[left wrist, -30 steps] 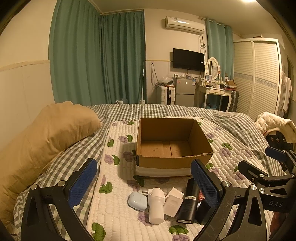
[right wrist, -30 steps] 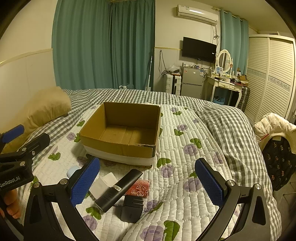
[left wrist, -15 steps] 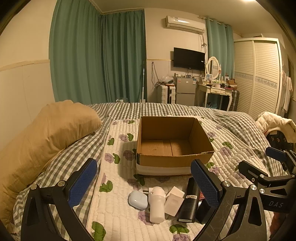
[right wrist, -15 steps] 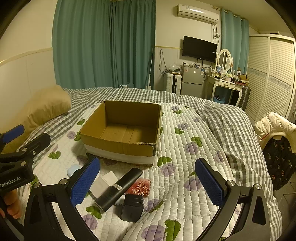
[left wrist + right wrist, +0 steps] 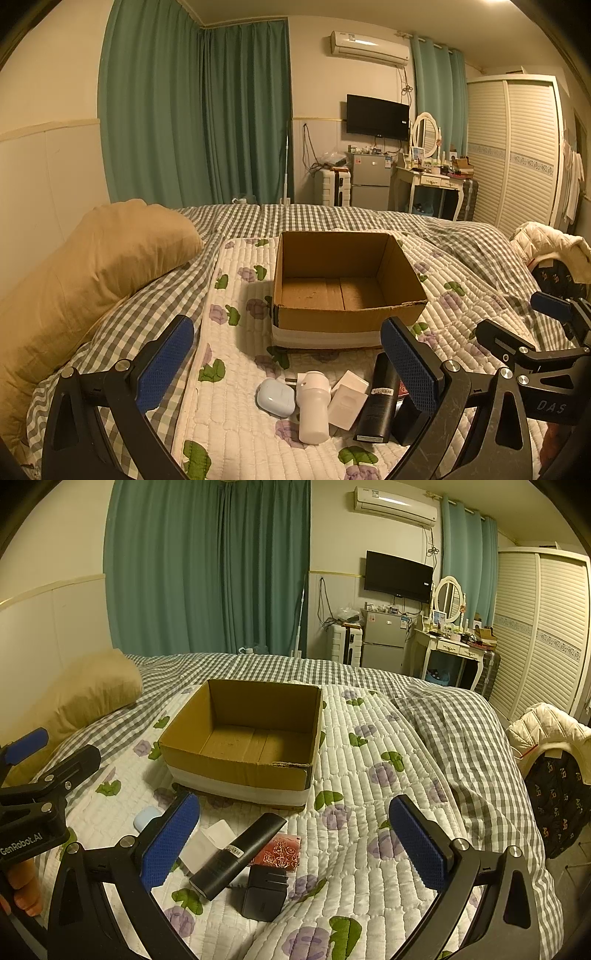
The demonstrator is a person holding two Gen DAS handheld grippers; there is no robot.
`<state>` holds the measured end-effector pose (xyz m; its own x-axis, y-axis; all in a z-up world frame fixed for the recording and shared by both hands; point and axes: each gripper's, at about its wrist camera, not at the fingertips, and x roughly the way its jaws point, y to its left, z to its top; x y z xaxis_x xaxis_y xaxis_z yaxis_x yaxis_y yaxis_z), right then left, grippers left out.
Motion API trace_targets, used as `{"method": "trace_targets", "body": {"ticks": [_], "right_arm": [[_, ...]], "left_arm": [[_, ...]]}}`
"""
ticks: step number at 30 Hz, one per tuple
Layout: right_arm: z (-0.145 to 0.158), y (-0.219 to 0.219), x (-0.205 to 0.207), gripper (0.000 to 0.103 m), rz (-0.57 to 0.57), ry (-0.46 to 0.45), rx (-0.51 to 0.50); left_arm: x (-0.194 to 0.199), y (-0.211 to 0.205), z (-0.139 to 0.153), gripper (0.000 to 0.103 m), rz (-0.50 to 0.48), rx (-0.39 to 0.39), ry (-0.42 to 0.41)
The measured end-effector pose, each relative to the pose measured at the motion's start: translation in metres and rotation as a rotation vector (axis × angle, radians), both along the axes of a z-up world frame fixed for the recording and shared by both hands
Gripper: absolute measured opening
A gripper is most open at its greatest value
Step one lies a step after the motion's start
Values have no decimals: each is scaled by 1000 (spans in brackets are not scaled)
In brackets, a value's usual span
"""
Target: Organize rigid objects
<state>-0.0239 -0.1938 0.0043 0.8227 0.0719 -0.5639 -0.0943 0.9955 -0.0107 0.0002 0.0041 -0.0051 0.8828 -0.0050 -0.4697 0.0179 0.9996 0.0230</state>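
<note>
An open, empty cardboard box (image 5: pixel 347 291) (image 5: pixel 243 746) stands on the quilted bed. In front of it lie a pale blue case (image 5: pixel 275 397), a white bottle (image 5: pixel 313 408), a white flat box (image 5: pixel 347 400), a black remote (image 5: pixel 378 400) (image 5: pixel 238 854), a black charger (image 5: pixel 264 891) and a red patterned card (image 5: pixel 279 851). My left gripper (image 5: pixel 288 363) is open and empty, above and short of the pile. My right gripper (image 5: pixel 291 843) is open and empty, above the remote and card.
A tan pillow (image 5: pixel 92 266) lies at the left on the checked blanket. A chair with a white jacket (image 5: pixel 546 731) stands off the bed's right side. Curtains, a television, a fridge, a dressing table and a wardrobe stand far behind.
Both grippers have lifted and tilted very slightly; the box and items sit a little lower in view. Nothing on the bed has moved.
</note>
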Motion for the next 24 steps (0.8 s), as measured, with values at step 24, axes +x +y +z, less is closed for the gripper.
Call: {"method": "trace_targets", "body": {"ticks": [24], "right_arm": [[-56,-5,35,98,11,232,-43]], "left_arm": [[21,-7,-44,103,-14,11,141]]}}
